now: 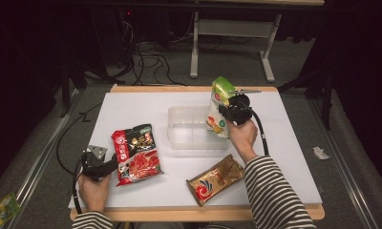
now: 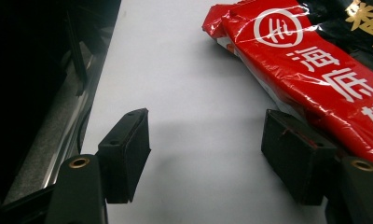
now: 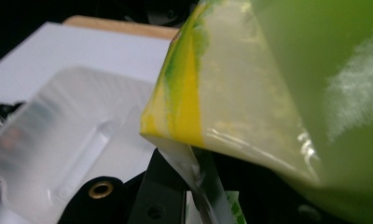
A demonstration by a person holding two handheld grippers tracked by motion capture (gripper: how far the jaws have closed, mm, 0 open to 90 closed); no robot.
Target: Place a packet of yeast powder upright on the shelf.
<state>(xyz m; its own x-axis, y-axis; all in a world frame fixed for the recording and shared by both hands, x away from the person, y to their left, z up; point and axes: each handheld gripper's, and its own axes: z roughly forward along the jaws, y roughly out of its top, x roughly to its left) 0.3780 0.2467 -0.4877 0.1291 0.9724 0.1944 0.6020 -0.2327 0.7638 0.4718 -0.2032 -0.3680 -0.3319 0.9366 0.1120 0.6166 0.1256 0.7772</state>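
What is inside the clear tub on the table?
The clear tub looks empty through its walls. The green bag, held by the right gripper, hangs at its right edge and covers that corner, so I cannot see what lies there.

Two black jaws of the left gripper [image 2: 205,154] stand apart over a white table surface [image 2: 184,84], the right jaw touching a glossy red plastic food packet [image 2: 310,70] printed with white characters.

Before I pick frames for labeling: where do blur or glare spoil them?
Right gripper view: the green packet sits too close, soft and blurred, as is the clear tub. Left gripper view: sharp, with glare streaks on the red packet. High view: evenly lit table, dark surroundings.
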